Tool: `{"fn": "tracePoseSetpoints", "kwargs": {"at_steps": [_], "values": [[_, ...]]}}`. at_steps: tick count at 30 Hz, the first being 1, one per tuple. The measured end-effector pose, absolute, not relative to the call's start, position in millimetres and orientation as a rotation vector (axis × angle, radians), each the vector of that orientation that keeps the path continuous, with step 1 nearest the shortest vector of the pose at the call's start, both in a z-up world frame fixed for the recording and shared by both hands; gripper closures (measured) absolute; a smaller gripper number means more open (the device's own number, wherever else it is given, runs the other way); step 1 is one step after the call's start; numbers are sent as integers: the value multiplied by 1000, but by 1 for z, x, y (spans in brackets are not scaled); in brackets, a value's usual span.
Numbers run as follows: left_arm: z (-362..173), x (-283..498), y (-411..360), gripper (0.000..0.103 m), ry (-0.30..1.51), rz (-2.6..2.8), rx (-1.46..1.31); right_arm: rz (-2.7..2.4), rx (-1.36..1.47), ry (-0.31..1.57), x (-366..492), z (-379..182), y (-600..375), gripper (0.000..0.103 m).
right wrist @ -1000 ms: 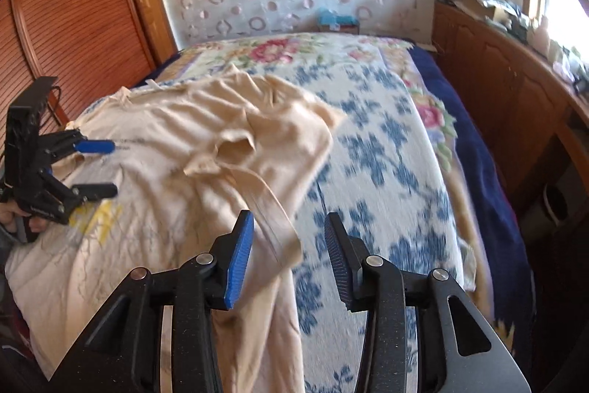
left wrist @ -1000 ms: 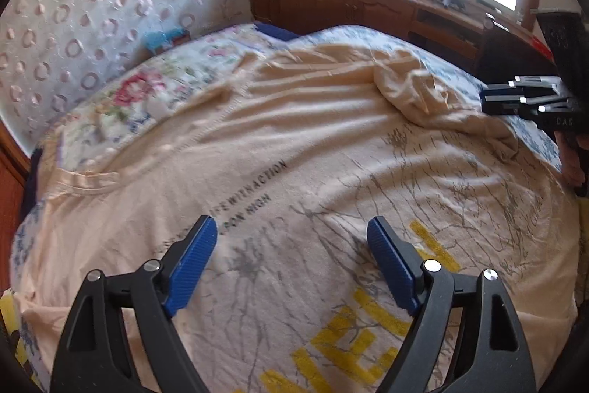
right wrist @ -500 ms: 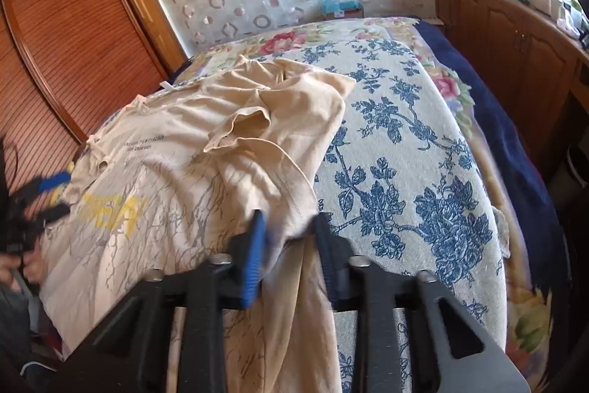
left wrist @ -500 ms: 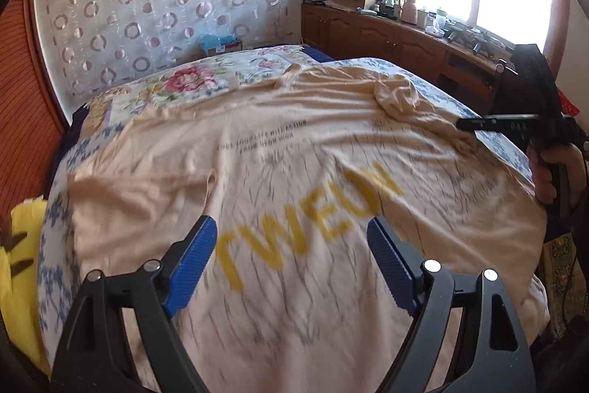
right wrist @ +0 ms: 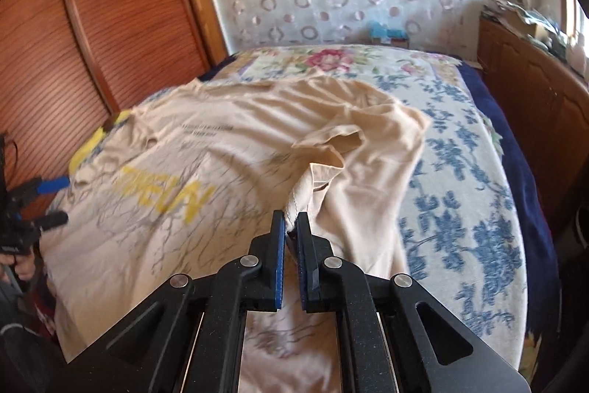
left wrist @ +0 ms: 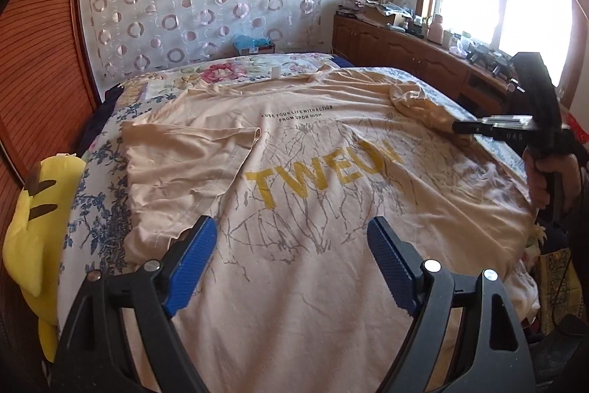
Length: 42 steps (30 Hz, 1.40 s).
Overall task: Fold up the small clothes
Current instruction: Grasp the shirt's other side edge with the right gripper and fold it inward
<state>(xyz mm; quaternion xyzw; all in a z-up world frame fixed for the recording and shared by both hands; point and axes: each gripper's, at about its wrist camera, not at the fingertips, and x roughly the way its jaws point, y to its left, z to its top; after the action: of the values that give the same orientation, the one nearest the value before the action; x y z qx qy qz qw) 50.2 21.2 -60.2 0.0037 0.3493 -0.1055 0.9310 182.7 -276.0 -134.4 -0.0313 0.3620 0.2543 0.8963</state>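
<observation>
So the peach T-shirt is spread print-side up across the floral bedspread, yellow lettering facing the ceiling. The right gripper has its blue pads clamped tight on a bunched fold of the shirt's edge (the fabric rises in a little ridge right at the tips). The left gripper hovers over the lower part of the shirt with its fingers spread wide, nothing between them. A yellow plush toy sits at the bed's left edge.

Left view: from my left gripper, low over the shirt, facing the headboard.
Right view: from my right gripper, same way, slightly blurred.
Shared: shirt, bed.
</observation>
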Motion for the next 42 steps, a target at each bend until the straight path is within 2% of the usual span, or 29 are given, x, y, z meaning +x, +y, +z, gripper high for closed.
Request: {"fn": "tracePoseSetpoints", "kwargs": {"at_steps": [4, 7, 9, 11, 12, 19, 27, 28, 31, 32, 34, 42], "values": [[-55, 49, 23, 19, 698, -203, 4, 544, -81, 780, 177, -143, -268, 99], [-52, 48, 27, 19, 688, -195, -1, 530, -98, 785, 173, -144, -267, 86], [-51, 47, 28, 19, 684, -188, -2, 539, -86, 767, 172, -140, -270, 82], [-51, 47, 29, 19, 680, -178, 5, 526, -83, 741, 173, -133, -273, 68], [-50, 47, 30, 19, 679, -177, 5, 510, -81, 731, 177, -129, -275, 66], [-52, 47, 33, 19, 677, -166, 7, 457, -56, 741, 223, -125, -277, 65], [-53, 45, 37, 19, 672, -156, 3, 381, -42, 839, 283, -143, -266, 65], [-54, 44, 38, 19, 672, -155, 2, 376, -36, 853, 288, -145, -267, 65], [-53, 42, 41, 19, 667, -150, 0, 402, -22, 869, 297, -147, -263, 94], [-53, 42, 42, 19, 666, -148, -1, 430, -21, 866, 299, -146, -260, 97], [-53, 42, 44, 19, 663, -146, -3, 472, -15, 860, 300, -141, -253, 101], [-52, 46, 49, 19, 656, -138, -10, 602, -50, 816, 301, -113, -198, 101]]}}
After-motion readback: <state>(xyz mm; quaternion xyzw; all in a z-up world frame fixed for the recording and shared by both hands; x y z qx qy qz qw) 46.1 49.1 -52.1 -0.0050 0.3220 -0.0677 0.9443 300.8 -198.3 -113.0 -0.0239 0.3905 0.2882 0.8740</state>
